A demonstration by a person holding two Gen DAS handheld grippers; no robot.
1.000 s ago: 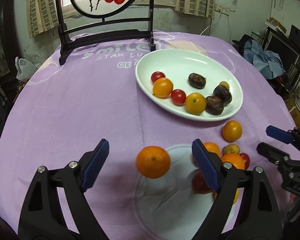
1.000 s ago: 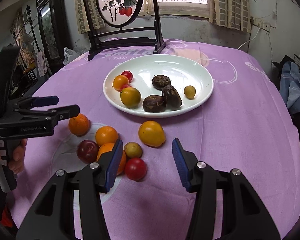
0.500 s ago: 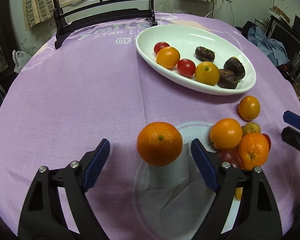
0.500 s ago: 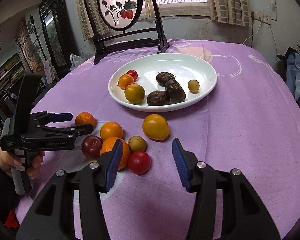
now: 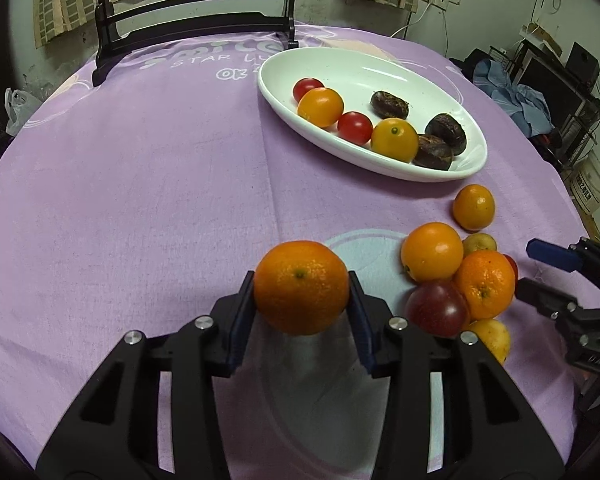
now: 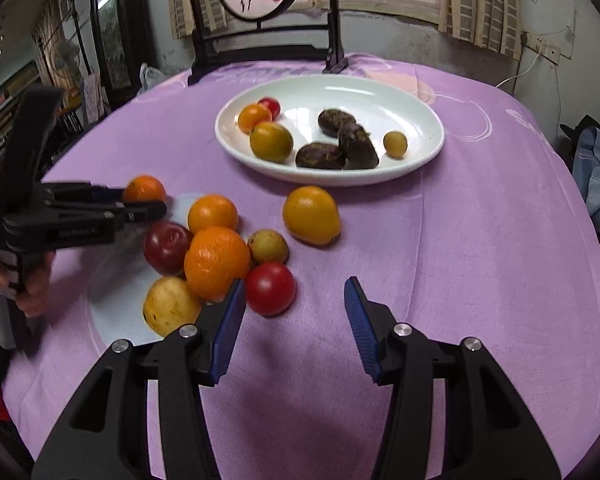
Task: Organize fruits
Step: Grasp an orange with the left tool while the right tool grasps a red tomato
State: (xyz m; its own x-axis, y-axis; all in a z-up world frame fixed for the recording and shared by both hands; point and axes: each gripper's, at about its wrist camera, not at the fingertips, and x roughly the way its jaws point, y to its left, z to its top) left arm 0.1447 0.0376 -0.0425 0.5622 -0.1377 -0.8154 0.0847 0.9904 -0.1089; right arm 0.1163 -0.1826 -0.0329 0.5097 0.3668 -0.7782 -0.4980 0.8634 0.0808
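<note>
Fruit lies scattered on a round desk point(image 5: 140, 184) under a purple cloth, part of it already in a white oval plate point(image 5: 380, 70) toward the far right. The left gripper point(image 5: 301, 300) is clamped on an orange point(image 5: 301, 287), its blue pads pressed against both sides of the fruit, near the desk's front edge over a pale circle printed on the cloth. Just right of it sits a loose cluster: a second orange point(image 5: 432, 252), a bumpy tangerine point(image 5: 485, 284), a dark red plum point(image 5: 437, 309), a small yellow fruit point(image 5: 492, 338) and a greenish one point(image 5: 479, 243), all touching or nearly so. A further orange-yellow fruit point(image 5: 474, 207) rests alone between the cluster and the plate.

In the plate lie two red tomatoes point(image 5: 354, 127), two orange fruits point(image 5: 394, 139) and three dark brown wrinkled ones point(image 5: 446, 133).

The right gripper point(image 6: 294, 320) has its fingers wide apart and holds nothing; it hovers near a red tomato point(image 6: 270, 288) at the cluster's right edge, its left pad point(image 6: 230, 326) just beside the tangerine. A dark wooden stand point(image 6: 260, 46) with a round painted panel stands at the far side.
</note>
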